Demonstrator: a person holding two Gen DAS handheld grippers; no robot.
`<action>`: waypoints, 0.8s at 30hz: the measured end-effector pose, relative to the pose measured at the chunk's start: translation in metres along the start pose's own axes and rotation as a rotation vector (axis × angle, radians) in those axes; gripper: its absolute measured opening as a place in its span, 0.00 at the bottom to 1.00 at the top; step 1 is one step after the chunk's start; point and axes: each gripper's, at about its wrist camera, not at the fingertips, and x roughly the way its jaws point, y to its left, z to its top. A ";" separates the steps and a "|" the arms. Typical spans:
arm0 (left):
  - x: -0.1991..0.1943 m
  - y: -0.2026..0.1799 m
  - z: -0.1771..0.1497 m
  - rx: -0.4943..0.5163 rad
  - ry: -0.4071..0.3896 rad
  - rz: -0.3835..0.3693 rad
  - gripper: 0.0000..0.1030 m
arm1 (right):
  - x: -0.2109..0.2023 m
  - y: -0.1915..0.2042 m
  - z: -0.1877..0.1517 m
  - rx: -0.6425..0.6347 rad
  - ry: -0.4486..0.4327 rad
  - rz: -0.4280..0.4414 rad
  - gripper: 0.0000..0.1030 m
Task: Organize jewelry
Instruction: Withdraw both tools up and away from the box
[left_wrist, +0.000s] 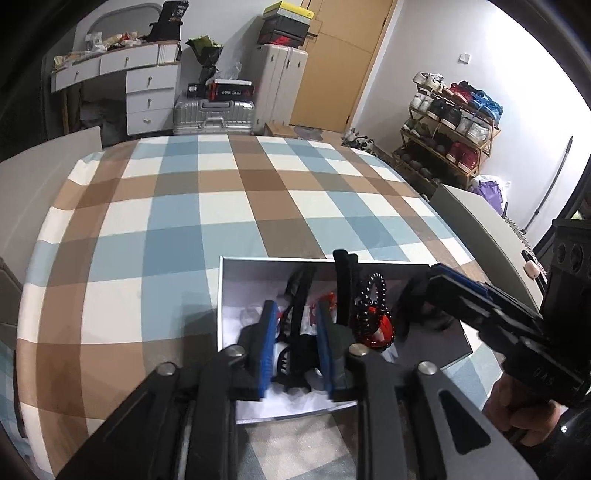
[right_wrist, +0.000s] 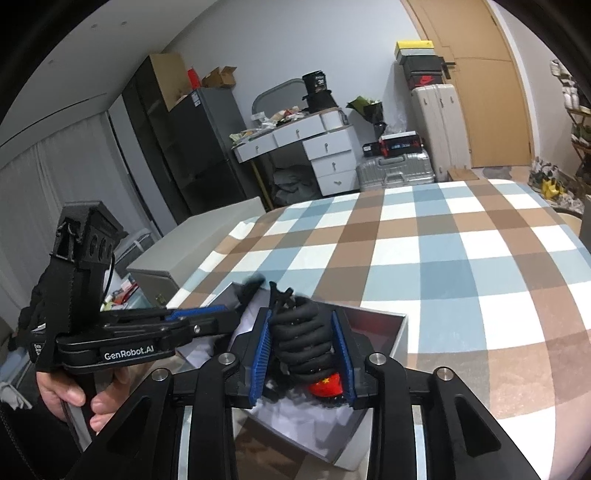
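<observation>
- A white open box (left_wrist: 226, 295) sits on the near part of a worktop (left_wrist: 236, 199) under a blue, brown and white checked cloth; the far stretch of the cloth lies bare
- Inside the box, on white paper, lies a jumble of jewelry: black bands, a black spiral coil (left_wrist: 371, 306) and a red piece (left_wrist: 384, 328); the pieces overlap and crowd one another
- The left gripper (left_wrist: 293, 345) reaches down into the box, its blue-padded jaws spread a little; a black strap (left_wrist: 299, 314) rises between them, and whether the pads press on it I cannot tell
- The right gripper (right_wrist: 304, 354) hangs over the right side of the box; a thick black coiled band (right_wrist: 299, 343) fills the space between its blue pads (right_wrist: 260, 354), which appear to touch it on both sides; a red piece with yellow stars (right_wrist: 327, 387) sits just under the coil
- The two grippers stand near each other over the one box; in the right wrist view the left gripper's fingers cross in front of the box's left half; each handle is held by a hand (right_wrist: 70, 395)
- Beyond the worktop: a white dresser with drawers (left_wrist: 147, 92), a silver suitcase (left_wrist: 214, 116) and a pale upright one (left_wrist: 280, 88) stacked with shoeboxes, a wooden door (left_wrist: 343, 62), and a shoe rack (left_wrist: 450, 125) at far right
- A grey cabinet edge (left_wrist: 476, 221) stands just right of the worktop
</observation>
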 end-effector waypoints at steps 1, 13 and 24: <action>-0.004 -0.001 0.000 0.006 -0.014 0.005 0.31 | -0.002 0.000 0.001 0.004 -0.006 0.007 0.41; -0.054 -0.011 0.006 0.033 -0.293 0.123 0.88 | -0.054 0.025 0.017 -0.072 -0.223 0.051 0.82; -0.075 -0.006 0.003 -0.014 -0.554 0.296 0.99 | -0.080 0.044 0.020 -0.174 -0.389 -0.026 1.00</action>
